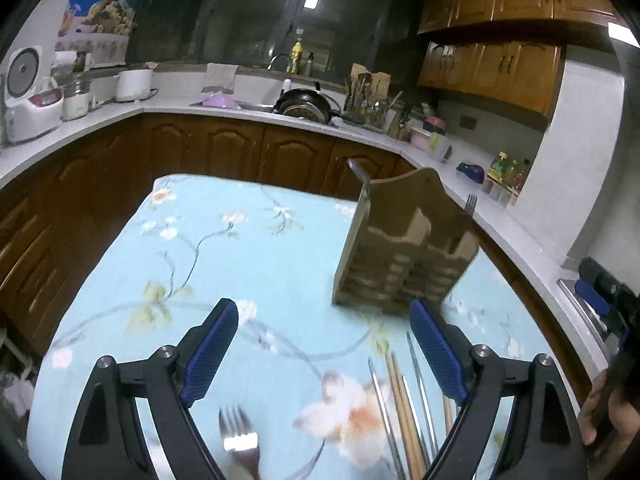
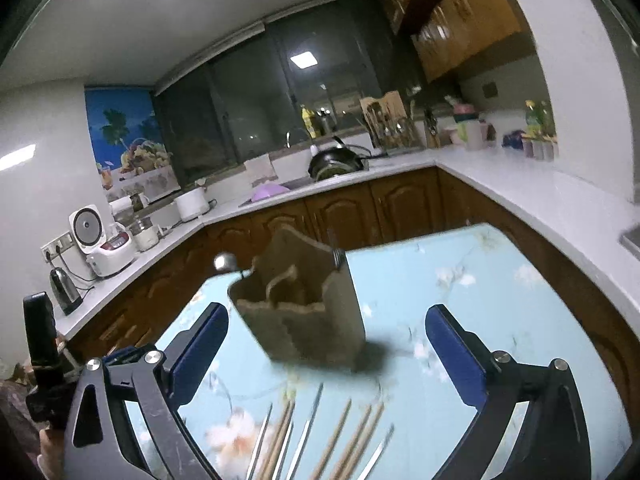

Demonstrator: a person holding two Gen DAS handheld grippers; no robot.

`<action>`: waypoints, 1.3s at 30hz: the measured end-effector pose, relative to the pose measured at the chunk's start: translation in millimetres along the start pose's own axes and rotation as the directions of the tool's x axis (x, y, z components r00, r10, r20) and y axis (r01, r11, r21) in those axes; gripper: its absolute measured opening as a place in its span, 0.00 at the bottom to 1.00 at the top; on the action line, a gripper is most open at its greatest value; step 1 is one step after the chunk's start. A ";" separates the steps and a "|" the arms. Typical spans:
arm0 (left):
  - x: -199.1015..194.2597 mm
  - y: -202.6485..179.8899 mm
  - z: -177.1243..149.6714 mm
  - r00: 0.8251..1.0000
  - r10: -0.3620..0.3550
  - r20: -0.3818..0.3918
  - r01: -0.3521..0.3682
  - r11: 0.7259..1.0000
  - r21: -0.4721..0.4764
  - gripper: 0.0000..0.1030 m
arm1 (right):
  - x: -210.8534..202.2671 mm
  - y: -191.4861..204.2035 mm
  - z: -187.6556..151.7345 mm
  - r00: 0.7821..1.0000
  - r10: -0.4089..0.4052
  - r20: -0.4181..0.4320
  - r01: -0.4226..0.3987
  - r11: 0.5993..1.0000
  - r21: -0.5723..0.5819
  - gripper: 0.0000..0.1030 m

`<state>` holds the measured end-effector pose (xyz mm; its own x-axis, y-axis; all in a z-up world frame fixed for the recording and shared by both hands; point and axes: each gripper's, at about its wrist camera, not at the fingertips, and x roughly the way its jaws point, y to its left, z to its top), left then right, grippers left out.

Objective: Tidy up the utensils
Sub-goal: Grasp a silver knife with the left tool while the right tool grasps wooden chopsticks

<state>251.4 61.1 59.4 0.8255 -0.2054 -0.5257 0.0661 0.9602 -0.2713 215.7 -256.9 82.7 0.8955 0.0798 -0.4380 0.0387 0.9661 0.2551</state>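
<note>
A wooden utensil holder [image 1: 404,248] stands on the floral blue tablecloth [image 1: 224,264]; a fork [image 1: 471,204] and a metal handle [image 1: 357,171] stick out of it. It also shows in the right wrist view [image 2: 304,304], with a spoon [image 2: 225,262] and a fork [image 2: 337,258] in it. My left gripper [image 1: 324,328] is open and empty above the cloth, the holder just ahead to its right. A fork [image 1: 239,440] lies between its fingers. Metal and wooden chopsticks [image 1: 404,400] lie by its right finger. My right gripper [image 2: 326,340] is open and empty, with the chopsticks [image 2: 320,436] below it.
Brown cabinets and a white counter [image 1: 100,116] wrap around the table. On the counter are a rice cooker [image 1: 24,96], a pan in the sink [image 1: 304,104] and another utensil rack [image 1: 368,96]. The other hand-held gripper [image 2: 44,356] shows at the left of the right wrist view.
</note>
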 end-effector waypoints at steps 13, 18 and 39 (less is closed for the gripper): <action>-47.2 8.1 -37.6 0.994 0.003 -0.110 -0.010 0.998 -0.066 0.85 | -35.8 -12.5 -67.8 0.991 -0.048 -0.125 0.056 0.997 0.055 0.97; -48.9 7.8 -42.1 0.990 0.005 -0.138 -0.016 0.997 -0.079 0.85 | -38.5 -13.2 -80.6 0.988 -0.048 -0.148 0.059 0.996 0.069 0.97; 5.7 -16.3 -23.4 0.968 -0.002 -0.250 -0.004 1.000 -0.025 0.83 | 6.1 -20.2 -80.6 0.968 -0.066 -0.242 0.089 0.993 0.082 0.68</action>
<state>241.9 39.9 42.0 0.6589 -0.2484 -0.7101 0.0489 0.9560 -0.2891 184.6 -256.1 5.3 0.7566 0.0725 -0.6499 0.1545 0.9459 0.2854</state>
